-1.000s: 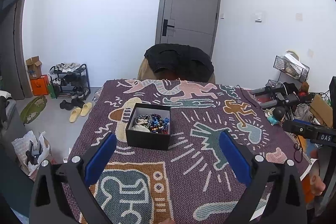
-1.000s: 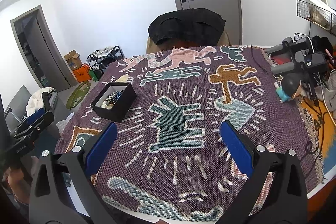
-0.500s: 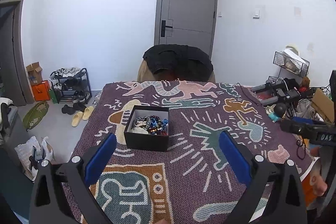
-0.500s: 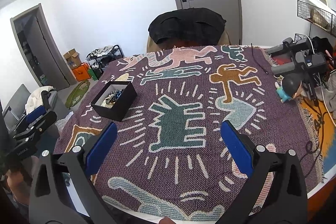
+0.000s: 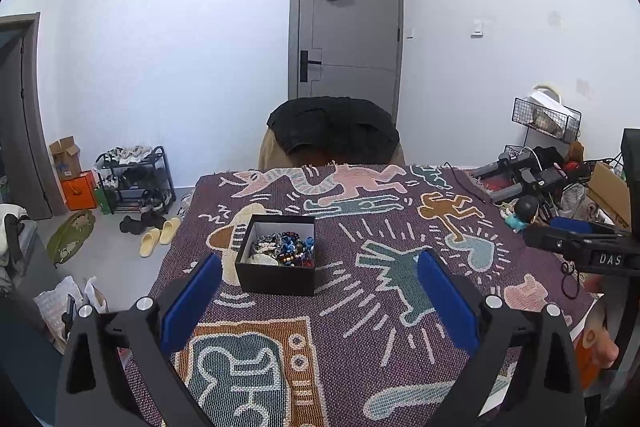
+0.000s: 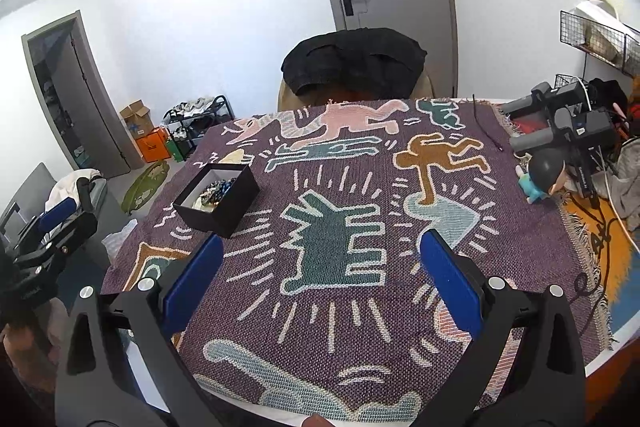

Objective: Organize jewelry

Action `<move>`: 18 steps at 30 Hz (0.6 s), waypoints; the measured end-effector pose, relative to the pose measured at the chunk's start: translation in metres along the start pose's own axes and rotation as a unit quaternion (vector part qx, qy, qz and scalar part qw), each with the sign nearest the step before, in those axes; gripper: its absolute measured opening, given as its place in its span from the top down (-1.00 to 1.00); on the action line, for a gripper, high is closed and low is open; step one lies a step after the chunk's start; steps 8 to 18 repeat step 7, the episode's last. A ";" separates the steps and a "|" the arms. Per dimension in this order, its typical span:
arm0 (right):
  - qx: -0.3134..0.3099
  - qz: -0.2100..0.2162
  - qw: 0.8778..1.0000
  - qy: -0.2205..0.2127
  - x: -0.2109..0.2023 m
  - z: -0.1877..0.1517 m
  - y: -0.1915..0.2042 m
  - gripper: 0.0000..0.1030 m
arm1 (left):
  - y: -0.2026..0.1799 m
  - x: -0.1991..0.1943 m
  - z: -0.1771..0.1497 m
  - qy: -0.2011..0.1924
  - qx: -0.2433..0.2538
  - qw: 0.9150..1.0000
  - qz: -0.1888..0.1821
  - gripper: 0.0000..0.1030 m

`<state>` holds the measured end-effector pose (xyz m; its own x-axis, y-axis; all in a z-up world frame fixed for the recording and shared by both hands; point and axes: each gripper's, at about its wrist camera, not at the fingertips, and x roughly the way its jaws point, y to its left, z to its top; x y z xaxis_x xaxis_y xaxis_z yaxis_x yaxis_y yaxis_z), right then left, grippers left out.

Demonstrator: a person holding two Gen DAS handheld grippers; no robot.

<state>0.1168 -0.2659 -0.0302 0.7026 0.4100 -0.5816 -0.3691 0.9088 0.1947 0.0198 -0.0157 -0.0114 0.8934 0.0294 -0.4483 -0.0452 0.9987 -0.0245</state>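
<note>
Left wrist view: left gripper (image 5: 320, 301) fingers spread wide, holding nothing, above purple patterned woven blanket (image 5: 360, 307). Small black square box (image 5: 276, 267) of mixed beaded jewelry (image 5: 286, 249) sits just ahead. Right gripper (image 6: 320, 283) also wide open, empty, box far left.

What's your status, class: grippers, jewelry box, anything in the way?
Left gripper open, empty. Right gripper open, empty, above the cloth. Box open, beads inside, untouched. Nothing in the way.
</note>
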 end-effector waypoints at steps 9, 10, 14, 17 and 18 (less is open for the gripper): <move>0.001 0.000 1.000 -0.002 0.002 -0.002 0.001 -0.91 | 0.018 0.004 -0.003 0.011 -0.022 1.000 0.003 -0.84; 0.001 0.000 1.000 -0.002 0.002 -0.002 0.001 -0.91 | 0.018 0.004 -0.003 0.011 -0.022 1.000 0.003 -0.84; 0.001 0.000 1.000 -0.002 0.002 -0.002 0.001 -0.91 | 0.018 0.004 -0.003 0.011 -0.022 1.000 0.003 -0.84; 0.001 0.000 1.000 -0.002 0.002 -0.002 0.001 -0.91 | 0.018 0.004 -0.003 0.011 -0.022 1.000 0.003 -0.84; 0.001 0.000 1.000 -0.002 0.002 -0.002 0.001 -0.91 | 0.018 0.004 -0.003 0.011 -0.022 1.000 0.003 -0.84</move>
